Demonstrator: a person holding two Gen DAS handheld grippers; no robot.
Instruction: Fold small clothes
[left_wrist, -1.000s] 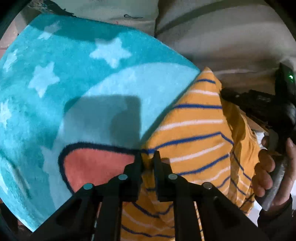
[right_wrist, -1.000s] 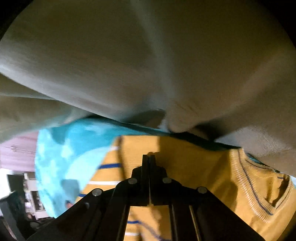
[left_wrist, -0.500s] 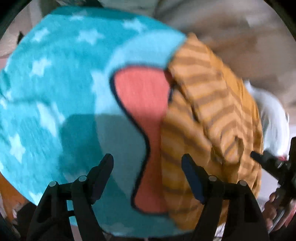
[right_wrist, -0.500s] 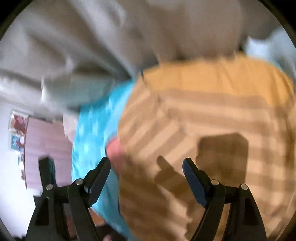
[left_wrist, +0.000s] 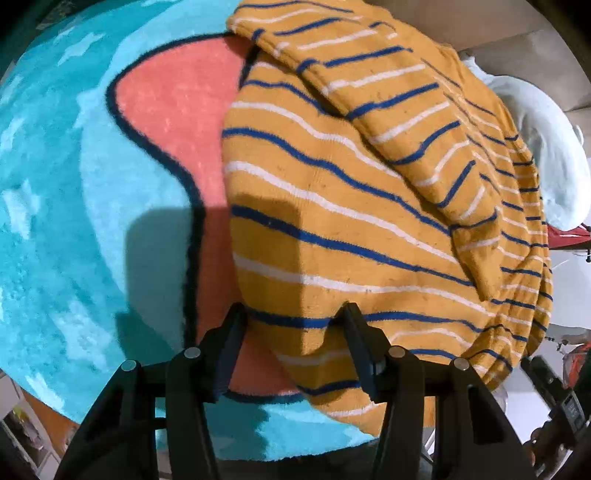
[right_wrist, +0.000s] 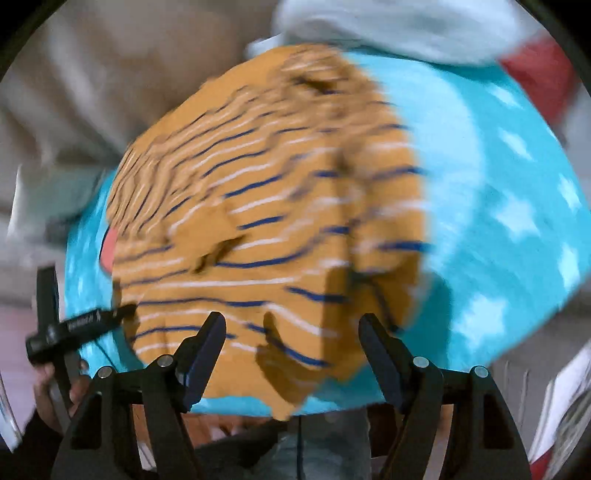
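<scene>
A small mustard-yellow sweater (left_wrist: 369, 206) with blue and white stripes lies folded on a round turquoise rug (left_wrist: 62, 221). A sleeve is folded across its top. My left gripper (left_wrist: 293, 314) is open, its fingers straddling the sweater's near edge. In the right wrist view the same sweater (right_wrist: 266, 229) is blurred by motion. My right gripper (right_wrist: 291, 325) is open and empty above the sweater's near edge. The left gripper's body (right_wrist: 74, 325) shows at the left in the right wrist view.
The rug has white stars and a coral patch (left_wrist: 177, 99) outlined in dark blue. Beige bedding (right_wrist: 92, 74) lies beyond the rug. A white garment (left_wrist: 535, 140) and something red (right_wrist: 539, 74) sit at the rug's far side.
Both grippers were shut on the sweater a second ago. They have let go, opened and pulled back and up. The sweater now lies folded on the rug.
</scene>
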